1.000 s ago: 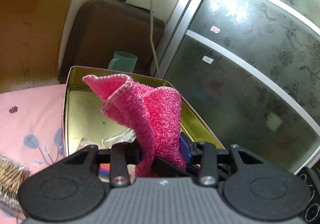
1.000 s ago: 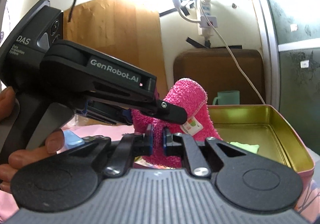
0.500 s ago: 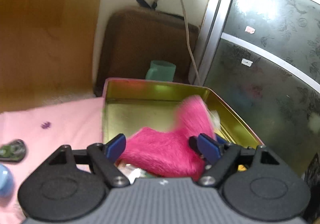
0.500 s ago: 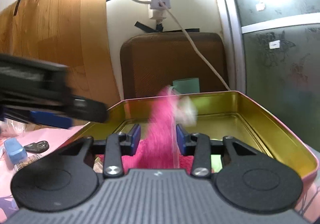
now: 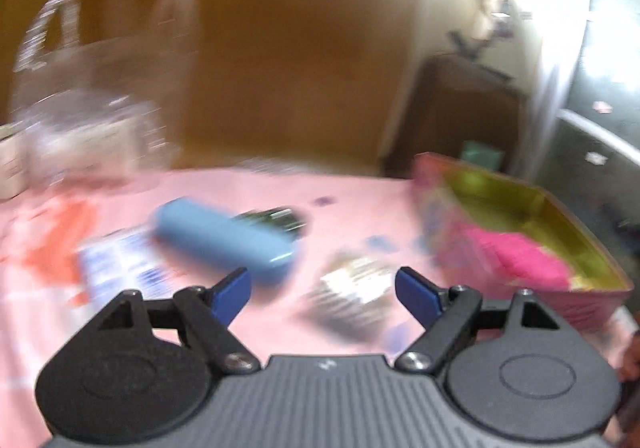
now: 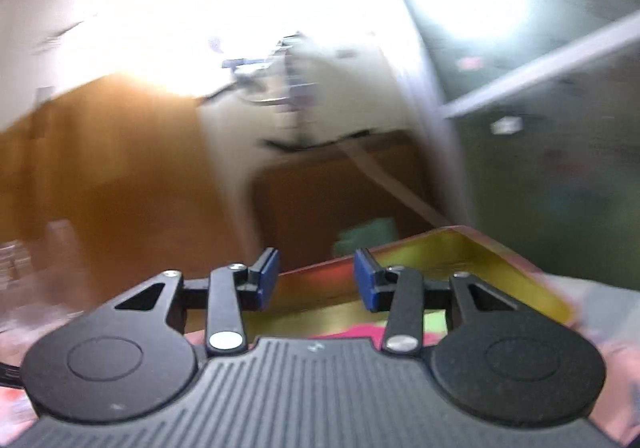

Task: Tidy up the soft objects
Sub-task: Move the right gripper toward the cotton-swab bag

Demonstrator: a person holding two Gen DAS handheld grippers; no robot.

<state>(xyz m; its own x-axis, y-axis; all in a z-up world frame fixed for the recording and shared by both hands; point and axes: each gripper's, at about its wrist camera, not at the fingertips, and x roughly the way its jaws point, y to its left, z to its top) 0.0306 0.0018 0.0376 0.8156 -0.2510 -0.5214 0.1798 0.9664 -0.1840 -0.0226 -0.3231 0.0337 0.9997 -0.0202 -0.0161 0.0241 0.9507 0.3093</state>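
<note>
The bright pink fluffy cloth lies inside the gold-coloured metal tin with pink outer walls, at the right middle of the left wrist view. In the right wrist view only a strip of this cloth shows at the lower centre, just above the gripper body, inside the same tin.

The left gripper has its jaws wide apart, with nothing between the blue pads. It hangs over the pink patterned tablecloth. Ahead of it, left of centre, lies a light blue oblong case, and behind the case a dark small object, too blurred to name. Near the centre lies a blurred silvery packet.

The right gripper is also open, less widely, and holds nothing. A green cup stands behind the tin.
</note>
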